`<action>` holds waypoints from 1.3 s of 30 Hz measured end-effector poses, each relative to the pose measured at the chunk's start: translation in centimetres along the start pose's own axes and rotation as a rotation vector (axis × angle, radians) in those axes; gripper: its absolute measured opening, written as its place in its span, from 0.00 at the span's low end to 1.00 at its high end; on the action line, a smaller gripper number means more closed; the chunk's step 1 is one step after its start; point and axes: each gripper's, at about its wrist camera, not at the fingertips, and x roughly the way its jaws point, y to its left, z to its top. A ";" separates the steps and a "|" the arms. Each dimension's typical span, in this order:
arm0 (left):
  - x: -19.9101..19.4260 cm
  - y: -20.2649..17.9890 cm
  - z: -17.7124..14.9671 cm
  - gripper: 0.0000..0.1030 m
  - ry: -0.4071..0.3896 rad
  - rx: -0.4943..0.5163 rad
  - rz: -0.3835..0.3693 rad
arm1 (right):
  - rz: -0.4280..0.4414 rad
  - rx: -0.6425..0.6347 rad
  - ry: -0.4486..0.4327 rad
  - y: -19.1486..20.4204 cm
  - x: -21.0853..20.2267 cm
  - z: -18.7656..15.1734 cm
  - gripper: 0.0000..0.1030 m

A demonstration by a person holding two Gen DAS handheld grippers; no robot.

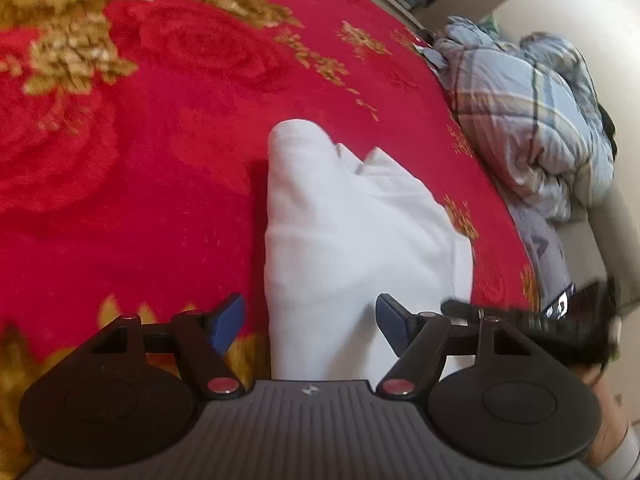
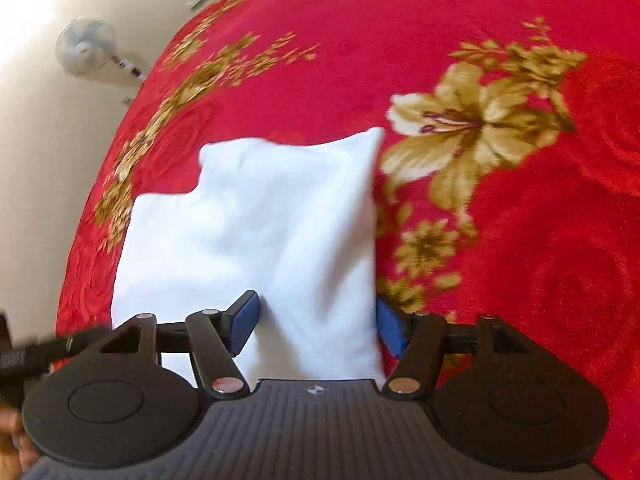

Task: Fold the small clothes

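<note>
White garment [image 1: 344, 240] lies between both grippers' wide-spread jaws (ungripped).

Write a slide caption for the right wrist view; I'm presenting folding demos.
Open right claw straddling the near edge of a folded white garment lying on a red floral blanket.

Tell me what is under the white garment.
The white garment lies folded on the red blanket, which shows on every side of it. Its own lower layers and the patch of blanket beneath it are covered, so anything tucked there cannot be seen.
</note>
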 end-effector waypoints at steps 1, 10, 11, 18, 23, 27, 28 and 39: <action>0.9 0.5 0.3 0.75 0.007 -0.019 -0.021 | 0.001 -0.004 -0.004 0.0 0.3 0.1 0.62; 1.0 -2.1 0.8 0.36 -0.089 0.055 -0.030 | 0.044 0.032 -0.109 0.6 -0.4 -0.3 0.26; -0.1 -2.9 1.1 0.35 -0.114 0.084 -0.029 | 0.055 0.037 -0.127 0.9 -0.6 -0.2 0.26; -8.3 -3.1 4.8 0.37 -0.300 0.168 0.022 | 0.201 -0.029 -0.275 6.0 -0.4 1.6 0.25; -11.6 1.2 6.0 0.60 -0.397 0.053 0.215 | 0.221 -0.098 -0.280 10.8 2.9 3.3 0.30; -14.0 2.0 5.7 0.59 -0.267 0.035 0.336 | 0.059 -0.103 -0.250 11.8 5.2 4.2 0.38; -14.7 1.6 5.2 0.59 -0.267 0.057 0.330 | 0.019 -0.106 -0.260 11.8 5.0 4.2 0.38; -6.9 1.3 -1.5 0.49 0.023 0.189 0.412 | -0.059 -0.202 -0.027 10.3 5.7 0.3 0.52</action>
